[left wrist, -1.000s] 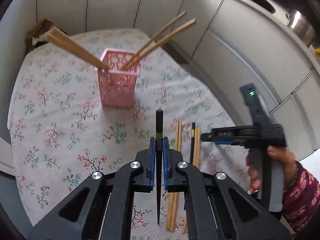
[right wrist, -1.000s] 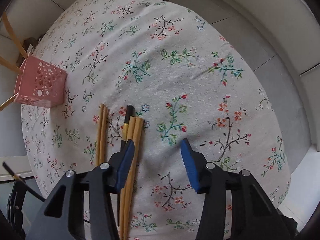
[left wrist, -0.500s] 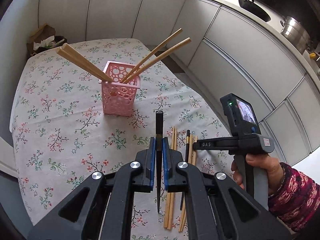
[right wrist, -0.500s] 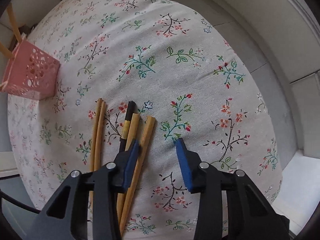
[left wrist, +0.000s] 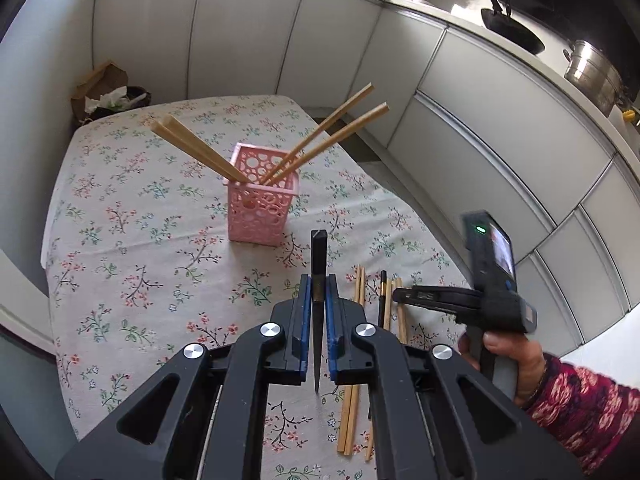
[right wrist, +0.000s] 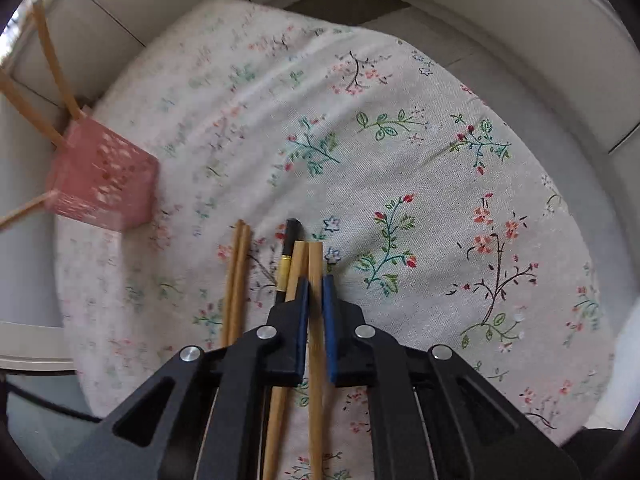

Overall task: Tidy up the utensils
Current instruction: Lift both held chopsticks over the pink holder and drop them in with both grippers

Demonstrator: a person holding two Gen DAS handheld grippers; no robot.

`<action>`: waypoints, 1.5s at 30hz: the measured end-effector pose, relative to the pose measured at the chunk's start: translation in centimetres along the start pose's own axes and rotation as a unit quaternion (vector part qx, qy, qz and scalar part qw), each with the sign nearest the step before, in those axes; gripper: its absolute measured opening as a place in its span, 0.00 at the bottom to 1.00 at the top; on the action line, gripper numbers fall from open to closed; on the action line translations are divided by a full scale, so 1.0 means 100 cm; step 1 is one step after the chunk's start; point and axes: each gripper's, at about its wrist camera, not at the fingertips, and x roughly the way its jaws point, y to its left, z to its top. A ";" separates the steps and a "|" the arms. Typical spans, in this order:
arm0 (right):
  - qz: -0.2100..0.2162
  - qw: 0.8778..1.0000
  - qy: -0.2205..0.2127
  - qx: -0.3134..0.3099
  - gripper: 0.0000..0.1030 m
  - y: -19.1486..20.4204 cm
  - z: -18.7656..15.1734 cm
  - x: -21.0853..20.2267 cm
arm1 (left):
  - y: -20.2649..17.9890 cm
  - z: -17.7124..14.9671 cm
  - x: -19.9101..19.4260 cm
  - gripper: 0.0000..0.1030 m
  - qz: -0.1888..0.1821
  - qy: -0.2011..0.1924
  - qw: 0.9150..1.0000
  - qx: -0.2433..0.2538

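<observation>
My left gripper (left wrist: 316, 292) is shut on a black chopstick (left wrist: 318, 256) and holds it above the table, short of the pink perforated basket (left wrist: 260, 208), which holds several wooden chopsticks (left wrist: 196, 148). My right gripper (right wrist: 315, 286) is shut on a wooden chopstick (right wrist: 315, 264) lying at the right of a row on the cloth. Beside it lie another wooden chopstick (right wrist: 294, 272), a second black chopstick (right wrist: 289, 240) and a wooden pair (right wrist: 237, 264). The basket (right wrist: 104, 176) stands to the far left in the right wrist view. The right gripper also shows in the left wrist view (left wrist: 404, 294).
The table has a flowered cloth (left wrist: 132, 216). White cabinets (left wrist: 480, 132) run along the right and back. A counter with a pan (left wrist: 512, 28) and a pot (left wrist: 592, 72) is beyond. A bin with a paper bag (left wrist: 104, 92) stands past the far table edge.
My right gripper has gone from open to shut around the rightmost wooden chopstick. My left gripper has risen and drawn back with the black chopstick still in it.
</observation>
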 end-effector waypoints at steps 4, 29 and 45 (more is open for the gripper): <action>0.040 0.993 -0.097 -0.055 0.07 0.002 -0.016 -0.053 | -0.005 -0.003 -0.014 0.06 0.000 -0.028 1.000 -0.008; 0.148 0.877 -0.429 -0.157 0.07 0.010 -0.019 -0.273 | -0.059 0.084 -0.078 0.06 0.092 -0.213 0.973 -0.004; 0.150 0.868 -0.438 -0.178 0.07 0.041 0.010 -0.247 | -0.023 0.115 0.013 0.32 0.157 -0.212 0.964 -0.014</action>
